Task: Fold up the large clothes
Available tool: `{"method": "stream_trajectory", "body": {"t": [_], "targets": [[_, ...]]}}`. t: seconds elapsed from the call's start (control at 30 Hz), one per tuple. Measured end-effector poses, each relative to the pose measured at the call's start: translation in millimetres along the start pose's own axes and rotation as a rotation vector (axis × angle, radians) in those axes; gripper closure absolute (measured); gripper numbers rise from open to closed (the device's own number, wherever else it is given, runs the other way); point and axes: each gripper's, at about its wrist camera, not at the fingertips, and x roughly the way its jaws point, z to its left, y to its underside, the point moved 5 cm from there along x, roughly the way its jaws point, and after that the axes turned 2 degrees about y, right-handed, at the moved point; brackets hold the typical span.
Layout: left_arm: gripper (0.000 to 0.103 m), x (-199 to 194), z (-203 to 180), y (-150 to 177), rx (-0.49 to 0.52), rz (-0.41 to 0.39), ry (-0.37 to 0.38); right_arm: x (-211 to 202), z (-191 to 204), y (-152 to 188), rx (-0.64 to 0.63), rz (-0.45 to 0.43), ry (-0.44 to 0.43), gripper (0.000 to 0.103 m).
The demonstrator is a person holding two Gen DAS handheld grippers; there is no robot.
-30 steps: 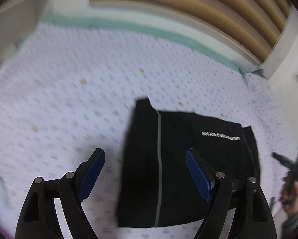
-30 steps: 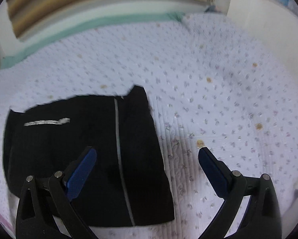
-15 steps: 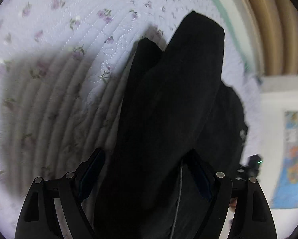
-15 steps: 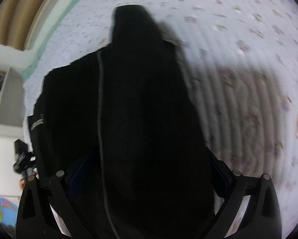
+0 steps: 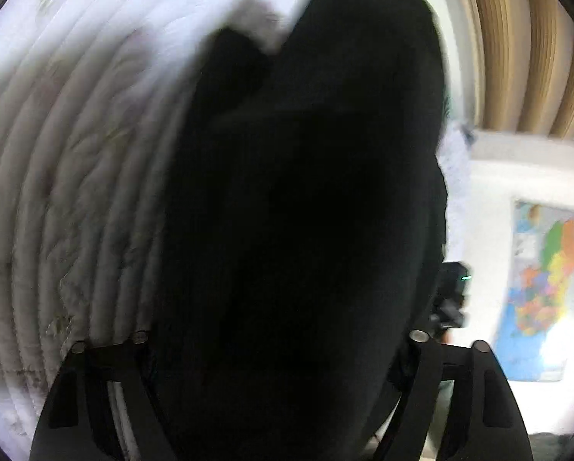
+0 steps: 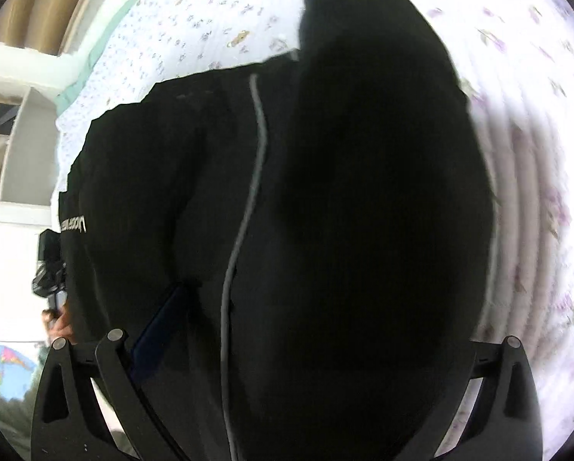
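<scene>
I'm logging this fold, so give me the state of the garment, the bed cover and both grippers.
Black garment with grey stripe: folded, lying on the quilt.
Floral quilted bed cover: spread flat.
Left gripper: jaws closing, fabric between them.
Right gripper: straddling the garment, grip unclear.

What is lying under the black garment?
The black garment lies on a white quilted bedspread with small purple flowers, which shows all around it. The part of the bedspread directly under the garment is covered, so anything there cannot be seen.
</scene>
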Motion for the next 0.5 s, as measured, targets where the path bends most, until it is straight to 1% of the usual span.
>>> {"method": "stream_trajectory", "body": {"t": [0.03,0.07,0.1,0.13,0.17,0.2,0.27,0.3,0.33,0.37,0.4,0.43,0.47,0.5], "targets": [[0.042,-2.9,-9.2,4.5,0.045,-0.012,-0.043,-4.2,2.3,2.5,-0.012,-0.016,0.009,0.009],[0.048,-6.3,-15.7,8.7,0.071,-0.023,-0.062,-9.0,4.0,6.1,-0.021,-0.027,0.012,0.021],[0.06,-15.6,-28.5,17.6,0.109,-0.049,-0.076,-18.3,4.7,12.6,-0.034,-0.047,0.016,0.029],[0.065,-23.6,-38.7,24.7,0.13,-0.069,-0.067,-27.1,5.8,17.8,-0.041,-0.061,0.009,0.045],[0.066,-33.1,-51.1,33.0,0.147,-0.094,-0.038,-34.8,7.7,22.0,-0.048,-0.075,0.003,0.055],[0.067,-40.6,-61.8,39.8,0.154,-0.113,0.0,-46.2,13.3,28.6,-0.064,-0.096,-0.014,0.056],[0.068,-58.0,-91.5,59.1,0.164,-0.151,0.111,-63.2,26.8,39.1,-0.094,-0.135,-0.047,0.058],[0.068,-64.3,-105.8,69.1,0.173,-0.162,0.146,-74.4,37.7,47.3,-0.116,-0.159,-0.074,0.058],[0.068,-69.2,-119.2,78.9,0.191,-0.171,0.166,-85.7,48.3,55.6,-0.133,-0.182,-0.102,0.059],[0.068,-73.2,-130.2,87.6,0.211,-0.18,0.171,-94.0,56.2,62.1,-0.147,-0.197,-0.117,0.059],[0.068,-80.1,-148.0,103.0,0.248,-0.195,0.169,-105.4,67.1,71.5,-0.17,-0.214,-0.126,0.059],[0.068,-83.0,-158.5,111.9,0.268,-0.203,0.17,-117.2,78.2,81.8,-0.196,-0.23,-0.126,0.059],[0.068,-88.8,-168.9,123.6,0.29,-0.212,0.175,-125.5,81.3,89.5,-0.21,-0.238,-0.126,0.059],[0.068,-97.5,-180.2,138.9,0.312,-0.225,0.18,-137.2,90.4,102.2,-0.234,-0.249,-0.124,0.059]]}}
